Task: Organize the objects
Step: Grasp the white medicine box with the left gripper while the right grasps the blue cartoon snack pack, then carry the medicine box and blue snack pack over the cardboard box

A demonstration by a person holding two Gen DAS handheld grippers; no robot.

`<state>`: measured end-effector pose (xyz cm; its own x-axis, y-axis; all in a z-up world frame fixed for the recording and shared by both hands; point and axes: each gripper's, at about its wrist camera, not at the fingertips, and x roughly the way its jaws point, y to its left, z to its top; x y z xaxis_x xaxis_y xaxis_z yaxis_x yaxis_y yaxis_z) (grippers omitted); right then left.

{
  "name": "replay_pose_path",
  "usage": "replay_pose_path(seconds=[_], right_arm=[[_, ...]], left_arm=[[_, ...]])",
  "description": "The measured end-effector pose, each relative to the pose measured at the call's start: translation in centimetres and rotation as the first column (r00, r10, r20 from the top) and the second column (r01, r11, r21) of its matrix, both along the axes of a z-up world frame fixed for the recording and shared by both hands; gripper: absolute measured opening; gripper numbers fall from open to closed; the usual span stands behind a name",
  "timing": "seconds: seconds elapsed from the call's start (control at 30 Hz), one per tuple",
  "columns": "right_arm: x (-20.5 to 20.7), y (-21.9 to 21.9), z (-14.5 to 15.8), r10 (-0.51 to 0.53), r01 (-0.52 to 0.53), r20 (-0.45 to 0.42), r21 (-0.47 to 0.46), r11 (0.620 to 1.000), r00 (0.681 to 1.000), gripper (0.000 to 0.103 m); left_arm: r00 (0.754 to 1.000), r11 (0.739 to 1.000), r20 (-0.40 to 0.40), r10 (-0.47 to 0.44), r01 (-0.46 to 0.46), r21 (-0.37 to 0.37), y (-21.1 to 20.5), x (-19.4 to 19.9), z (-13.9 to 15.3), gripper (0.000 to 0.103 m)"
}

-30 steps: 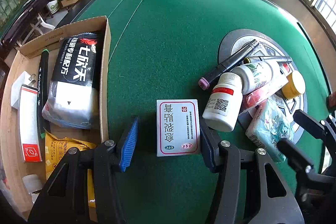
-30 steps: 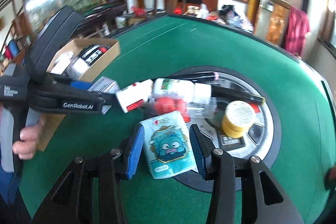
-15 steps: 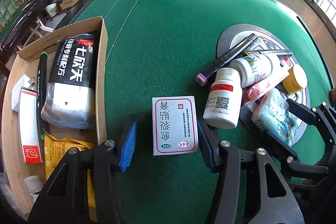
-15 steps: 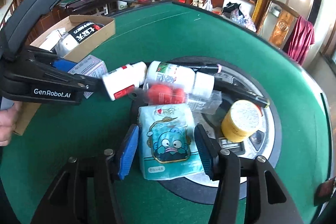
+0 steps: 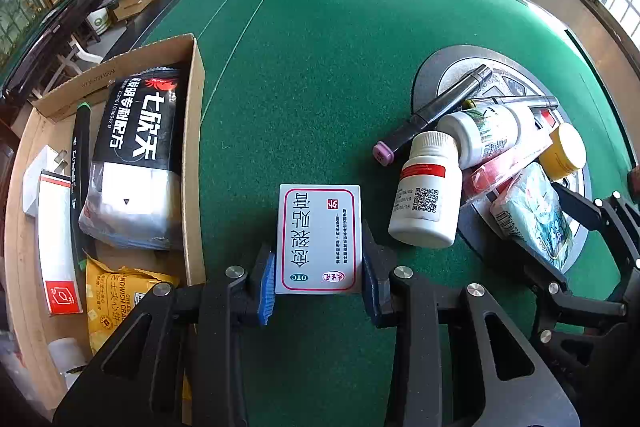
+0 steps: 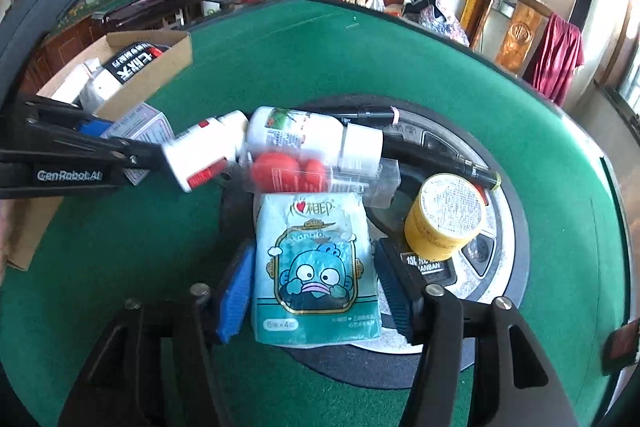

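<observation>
On the green table (image 5: 340,67) I see the cardboard box (image 5: 192,155) at left of frame. My left gripper (image 5: 318,287) is closing on the white medicine box (image 5: 320,239), pads touching it. My right gripper (image 6: 312,287) is opening, spread around the tissue pack (image 6: 316,267) at lower centre.

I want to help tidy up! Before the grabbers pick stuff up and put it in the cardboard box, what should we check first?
1. Medicine box sits between the left gripper pads: ok, the jaws are closing on it, pads at its sides.
2. Tissue pack is centred in the right gripper: ok, but the jaws are opening and gaps show on both sides.
3. Cardboard box has room: cannot tell, it looks quite full.
4. White bottle stays clear of the medicine box: ok, a gap shows.
5. Clear packet is off the tissue pack: not ok, its edge overlaps the pack's top.
</observation>
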<state>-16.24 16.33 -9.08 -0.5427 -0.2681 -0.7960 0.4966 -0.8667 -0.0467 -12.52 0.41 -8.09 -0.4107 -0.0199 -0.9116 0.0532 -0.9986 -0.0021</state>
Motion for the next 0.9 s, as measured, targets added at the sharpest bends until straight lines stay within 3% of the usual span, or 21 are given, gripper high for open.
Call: replay_pose_path(seconds=[0.03, 0.1, 0.27, 0.57, 0.9], right_arm=[[-0.1, 0.1, 0.0, -0.003, 0.003, 0.007, -0.005, 1.0, 1.0, 0.06], [0.1, 0.2, 0.1, -0.005, 0.005, 0.01, -0.004, 1.0, 1.0, 0.049], [0.4, 0.2, 0.6, -0.039, 0.039, 0.015, -0.005, 0.999, 0.999, 0.042], [2.6, 0.0, 4.2, -0.039, 0.032, -0.059, -0.11, 0.993, 0.997, 0.041], [3.6, -0.6, 4.7, -0.058, 0.049, -0.048, -0.171, 0.984, 0.997, 0.041]], left_arm=[[1.0, 1.0, -0.001, 0.001, -0.001, 0.001, 0.0, 0.1, 0.0, 0.034], [1.0, 1.0, -0.008, 0.004, -0.004, 0.014, -0.1, 0.2, 0.1, 0.034], [0.999, 0.999, -0.048, 0.012, -0.01, 0.037, -0.8, 0.9, 1.1, 0.034], [0.991, 0.998, -0.132, -0.001, 0.01, 0.067, -1.4, 2.2, 3.7, 0.034], [0.981, 0.995, -0.189, -0.038, 0.054, 0.08, -1.8, 3.3, 5.2, 0.034]])
